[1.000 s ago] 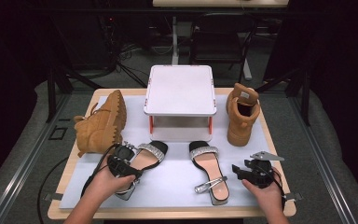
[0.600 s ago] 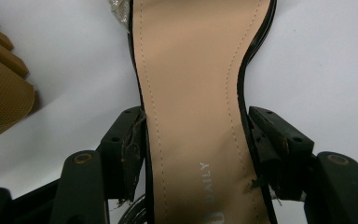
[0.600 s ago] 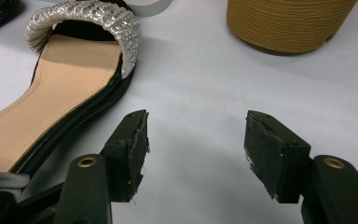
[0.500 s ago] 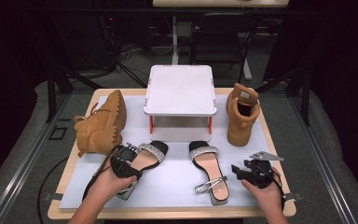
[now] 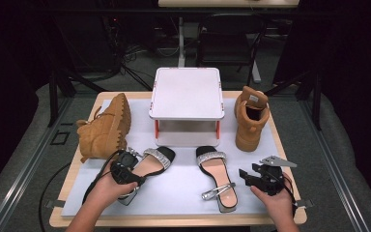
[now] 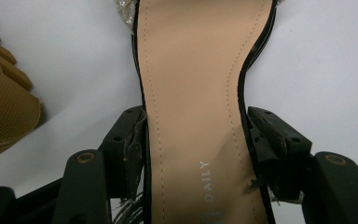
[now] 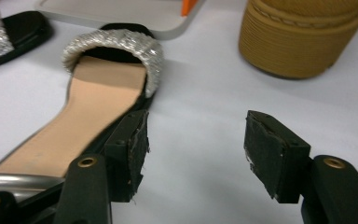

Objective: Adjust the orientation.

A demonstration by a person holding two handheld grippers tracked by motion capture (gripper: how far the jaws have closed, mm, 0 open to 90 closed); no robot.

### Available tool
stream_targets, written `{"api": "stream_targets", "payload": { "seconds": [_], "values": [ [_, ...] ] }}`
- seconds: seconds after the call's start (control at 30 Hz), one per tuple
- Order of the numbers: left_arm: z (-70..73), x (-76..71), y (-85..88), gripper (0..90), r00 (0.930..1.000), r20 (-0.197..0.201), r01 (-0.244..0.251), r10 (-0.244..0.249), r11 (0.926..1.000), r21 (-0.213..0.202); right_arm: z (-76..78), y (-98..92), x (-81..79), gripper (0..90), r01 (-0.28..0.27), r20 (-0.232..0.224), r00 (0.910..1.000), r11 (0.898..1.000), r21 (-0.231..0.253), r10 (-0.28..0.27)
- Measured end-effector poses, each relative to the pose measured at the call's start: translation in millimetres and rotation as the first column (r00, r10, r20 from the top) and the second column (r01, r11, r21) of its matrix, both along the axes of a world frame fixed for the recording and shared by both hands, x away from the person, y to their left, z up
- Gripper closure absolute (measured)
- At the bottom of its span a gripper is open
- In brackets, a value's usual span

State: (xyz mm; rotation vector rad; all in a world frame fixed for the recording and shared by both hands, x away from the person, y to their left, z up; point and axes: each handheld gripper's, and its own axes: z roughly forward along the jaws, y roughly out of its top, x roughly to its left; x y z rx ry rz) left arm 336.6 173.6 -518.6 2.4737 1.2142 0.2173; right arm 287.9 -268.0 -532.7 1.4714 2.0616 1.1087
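Observation:
Two black sandals with silver glitter straps lie on the white mat. My left gripper [image 5: 134, 165] has its jaws around the left sandal [image 5: 155, 160] near its heel. The jaws have just been closing. In the left gripper view both pads touch the edges of that sandal's tan insole [image 6: 191, 93], so my left gripper [image 6: 193, 128] is shut on it. The right sandal [image 5: 217, 178] lies flat with its metal buckle strap loose. Just right of it, my right gripper [image 5: 244, 176] is open, and in the right gripper view my right gripper [image 7: 196, 135] has nothing between its pads, with the right sandal [image 7: 98, 98] beside the left jaw.
A white stand [image 5: 186, 94] with orange legs is at the back middle of the table. A tan boot [image 5: 104, 128] lies on its side at the left. Another tan boot [image 5: 251, 118] stands upright at the right, near my right gripper.

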Motion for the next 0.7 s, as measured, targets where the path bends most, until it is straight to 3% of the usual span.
{"api": "stream_targets", "payload": {
  "seconds": [0.1,0.23,0.4,0.7],
  "values": [
    [-0.9,-0.5,2.4,39.6,1.0,0.005,-0.004,0.004,0.9997,-0.022,8.0,6.6,-4.5,39.7,-0.037,0.019,0.9991,0.999,0.013,0.037],
    [-1.0,-1.7,1.3,39.4,0.9999,0.014,-0.002,0.002,0.9999,-0.015,16.2,17.0,-12.2,41.9,-0.093,0.028,0.9954,0.995,0.048,0.092],
    [-0.5,-1.8,-0.2,39.7,0.9998,0.009,-0.02,0.02,0.9997,-0.01,20.9,30.3,-18.7,44.3,-0.149,0.029,0.9886,0.989,0.027,0.148],
    [-0.2,-1.2,-0.1,39.6,0.9994,0.003,-0.034,0.034,0.9993,-0.019,30.8,34.9,-38.2,48.7,-0.159,0.07,0.9848,0.987,-0.005,0.159]
  ]
}}
